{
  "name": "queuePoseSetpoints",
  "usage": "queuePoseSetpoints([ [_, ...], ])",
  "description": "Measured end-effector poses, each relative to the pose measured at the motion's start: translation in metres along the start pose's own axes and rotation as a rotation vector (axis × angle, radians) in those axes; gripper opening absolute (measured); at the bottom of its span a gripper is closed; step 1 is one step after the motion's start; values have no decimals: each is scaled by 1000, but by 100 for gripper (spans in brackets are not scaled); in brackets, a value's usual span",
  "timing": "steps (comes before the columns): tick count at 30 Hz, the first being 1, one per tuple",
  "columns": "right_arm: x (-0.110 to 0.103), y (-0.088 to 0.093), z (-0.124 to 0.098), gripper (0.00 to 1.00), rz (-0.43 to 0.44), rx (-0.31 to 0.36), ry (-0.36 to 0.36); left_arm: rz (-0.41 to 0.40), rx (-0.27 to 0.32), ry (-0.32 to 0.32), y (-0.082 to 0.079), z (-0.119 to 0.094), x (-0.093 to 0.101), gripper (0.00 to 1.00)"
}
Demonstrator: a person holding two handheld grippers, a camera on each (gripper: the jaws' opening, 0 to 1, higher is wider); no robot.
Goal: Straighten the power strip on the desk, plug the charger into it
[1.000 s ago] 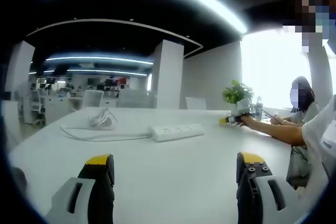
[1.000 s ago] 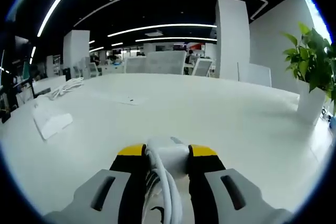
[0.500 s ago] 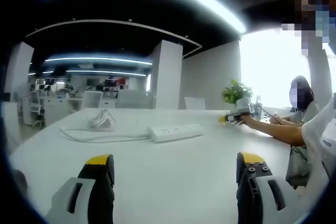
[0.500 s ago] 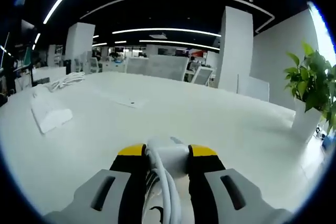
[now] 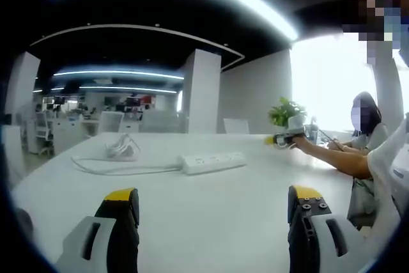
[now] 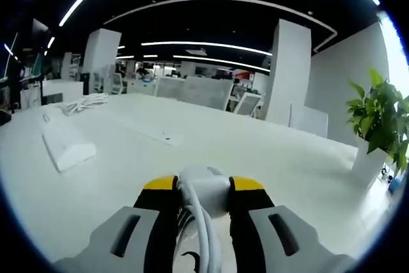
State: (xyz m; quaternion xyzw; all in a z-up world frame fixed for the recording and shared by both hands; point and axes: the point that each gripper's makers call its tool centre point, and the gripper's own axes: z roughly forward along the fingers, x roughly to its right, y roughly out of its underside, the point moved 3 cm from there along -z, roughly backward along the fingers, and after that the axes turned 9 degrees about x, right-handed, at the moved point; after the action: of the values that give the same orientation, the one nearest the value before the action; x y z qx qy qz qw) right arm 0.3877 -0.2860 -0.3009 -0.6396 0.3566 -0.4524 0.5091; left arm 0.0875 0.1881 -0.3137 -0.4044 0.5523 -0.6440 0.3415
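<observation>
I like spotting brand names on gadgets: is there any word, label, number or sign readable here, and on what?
None can be read.
power strip: sockets show, any print too small to read.
charger held in the right gripper: plain white, no lettering visible.
Red signs in the distant office: blurred.

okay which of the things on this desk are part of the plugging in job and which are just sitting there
Part of the job:
power strip with its coiled cable
charger, clamped in the right gripper
left gripper, open over the desk

Just there:
potted plant
person sitting at the far side
</observation>
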Motion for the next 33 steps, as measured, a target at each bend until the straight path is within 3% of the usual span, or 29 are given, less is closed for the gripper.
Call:
queuePoseSetpoints([
  [33, -35, -58, -20, 28, 30, 142, -23, 0, 2, 4, 0, 0, 1, 99],
])
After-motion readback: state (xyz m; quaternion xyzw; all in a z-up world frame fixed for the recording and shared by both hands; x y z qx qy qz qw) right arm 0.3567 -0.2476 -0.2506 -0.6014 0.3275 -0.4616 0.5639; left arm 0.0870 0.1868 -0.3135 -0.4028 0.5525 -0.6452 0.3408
